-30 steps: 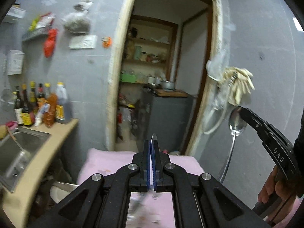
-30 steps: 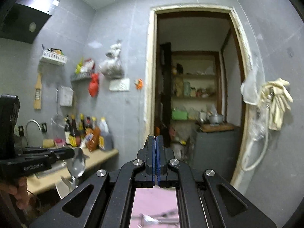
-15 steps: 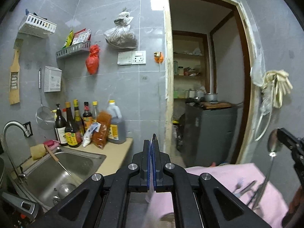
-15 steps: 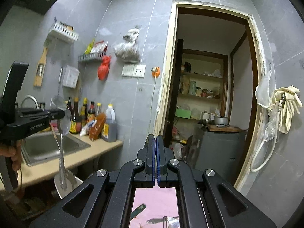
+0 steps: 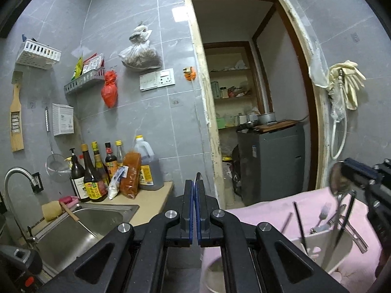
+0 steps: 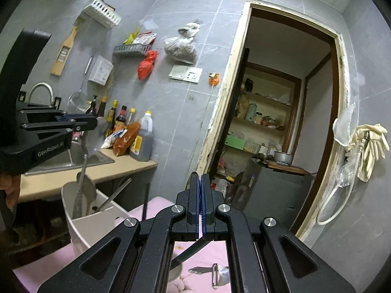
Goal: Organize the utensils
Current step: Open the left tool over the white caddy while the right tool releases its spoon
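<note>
Left gripper point(image 6: 96, 124) clamps a spoon point(image 6: 84, 168) over the utensil holder point(image 6: 90, 222).

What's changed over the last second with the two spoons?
Both spoons came down to the white utensil holder. The left gripper lowered the left spoon until its handle hangs inside the holder; the right gripper brought the right spoon down among the utensils there. Nothing released: both stay shut on the spoon bowls.
</note>
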Demonstrator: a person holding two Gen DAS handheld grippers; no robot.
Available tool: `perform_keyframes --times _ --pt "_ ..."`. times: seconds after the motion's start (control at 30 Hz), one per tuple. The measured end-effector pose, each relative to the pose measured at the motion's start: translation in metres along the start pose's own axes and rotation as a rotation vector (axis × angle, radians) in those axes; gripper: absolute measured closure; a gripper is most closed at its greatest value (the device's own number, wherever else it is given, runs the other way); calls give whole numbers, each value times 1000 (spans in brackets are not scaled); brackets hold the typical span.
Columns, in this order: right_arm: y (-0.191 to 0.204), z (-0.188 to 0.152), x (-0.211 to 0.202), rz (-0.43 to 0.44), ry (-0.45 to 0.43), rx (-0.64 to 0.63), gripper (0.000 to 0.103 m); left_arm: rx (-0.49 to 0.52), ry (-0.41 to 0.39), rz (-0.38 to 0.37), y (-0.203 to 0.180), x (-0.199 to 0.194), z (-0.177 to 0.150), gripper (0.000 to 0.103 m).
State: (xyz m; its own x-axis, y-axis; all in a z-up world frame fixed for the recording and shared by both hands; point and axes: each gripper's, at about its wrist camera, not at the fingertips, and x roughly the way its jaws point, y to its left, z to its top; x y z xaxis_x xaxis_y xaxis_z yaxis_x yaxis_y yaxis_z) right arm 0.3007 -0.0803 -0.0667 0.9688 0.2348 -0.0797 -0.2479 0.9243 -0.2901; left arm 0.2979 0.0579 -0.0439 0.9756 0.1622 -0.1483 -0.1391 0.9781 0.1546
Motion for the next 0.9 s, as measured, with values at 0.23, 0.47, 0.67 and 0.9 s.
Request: perform_keyframes --times 0.23,0.47,0.67,0.9 --pt "1 -9 2 54 66 28 101 31 28 -69 -17 -10 -11 99" --pt "-30 -11 -12 124 96 196 67 -128 143 -205 -8 -13 -13 96" --pt "-93 0 -37 59 59 305 42 -320 220 -256 4 -12 -14 72" --pt "-175 8 -65 -54 38 308 7 -369 171 -222 -22 -38 15 31"
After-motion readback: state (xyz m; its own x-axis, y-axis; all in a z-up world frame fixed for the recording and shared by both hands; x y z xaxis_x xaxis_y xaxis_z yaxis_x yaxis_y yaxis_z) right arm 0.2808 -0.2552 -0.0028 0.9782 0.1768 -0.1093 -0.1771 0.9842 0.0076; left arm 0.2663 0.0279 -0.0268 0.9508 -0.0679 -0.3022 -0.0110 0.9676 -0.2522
